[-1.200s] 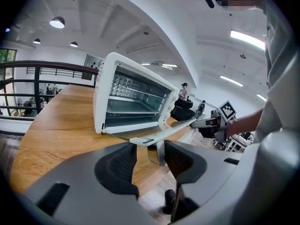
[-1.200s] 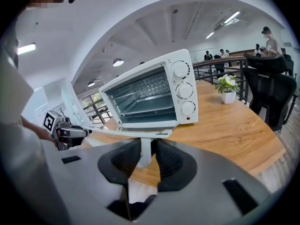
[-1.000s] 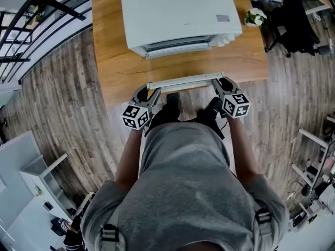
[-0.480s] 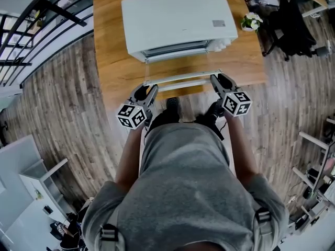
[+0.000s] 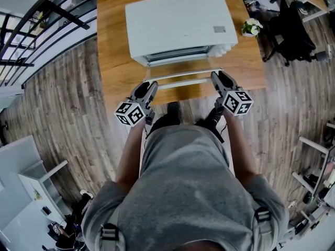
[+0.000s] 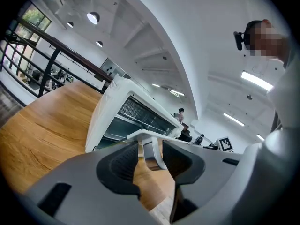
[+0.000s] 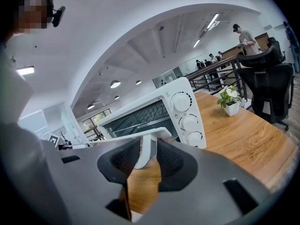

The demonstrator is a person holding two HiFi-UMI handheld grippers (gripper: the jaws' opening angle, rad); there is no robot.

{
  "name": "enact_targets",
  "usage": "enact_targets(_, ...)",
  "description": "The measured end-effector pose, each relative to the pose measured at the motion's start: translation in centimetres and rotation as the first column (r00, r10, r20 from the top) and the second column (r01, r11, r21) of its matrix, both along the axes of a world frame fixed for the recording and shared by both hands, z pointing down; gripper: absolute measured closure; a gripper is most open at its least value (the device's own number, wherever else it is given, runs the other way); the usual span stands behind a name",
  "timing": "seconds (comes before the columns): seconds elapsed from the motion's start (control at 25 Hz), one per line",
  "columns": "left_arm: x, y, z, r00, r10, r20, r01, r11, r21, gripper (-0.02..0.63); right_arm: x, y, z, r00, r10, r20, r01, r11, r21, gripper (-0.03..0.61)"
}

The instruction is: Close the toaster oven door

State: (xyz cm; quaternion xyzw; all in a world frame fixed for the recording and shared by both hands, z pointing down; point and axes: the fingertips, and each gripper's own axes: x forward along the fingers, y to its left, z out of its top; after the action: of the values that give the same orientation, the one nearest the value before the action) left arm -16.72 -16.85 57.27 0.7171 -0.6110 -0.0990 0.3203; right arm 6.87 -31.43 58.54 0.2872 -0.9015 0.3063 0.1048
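Door handle (image 5: 184,82) was raised toward toaster oven (image 5: 178,22); closing was judged half done. Left gripper (image 5: 149,86) was set loosely astride it; right gripper (image 5: 216,77) was clamped on it, jaws just eased wider.

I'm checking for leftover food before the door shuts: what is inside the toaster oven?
A wire rack shows in the toaster oven, with nothing visible on it. The space under the rack is mostly covered by the half-raised door.
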Motion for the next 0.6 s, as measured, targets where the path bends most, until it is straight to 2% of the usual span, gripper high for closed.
enact_targets(0.4, -0.7, -0.8, -0.8, 0.998, -0.023, -0.052, 0.025, 0.999, 0.034, 0.442, -0.6, -1.0, -0.9, 1.000, 0.010, 0.002, -0.010, 1.000, 0.005, 0.456)
enact_targets(0.6, -1.3, -1.4, -1.1, 0.994, -0.036, -0.106, 0.040, 0.998, 0.042, 0.442, -1.1, -1.7, -1.4, 1.000, 0.016, 0.021, -0.016, 1.000, -0.001, 0.453)
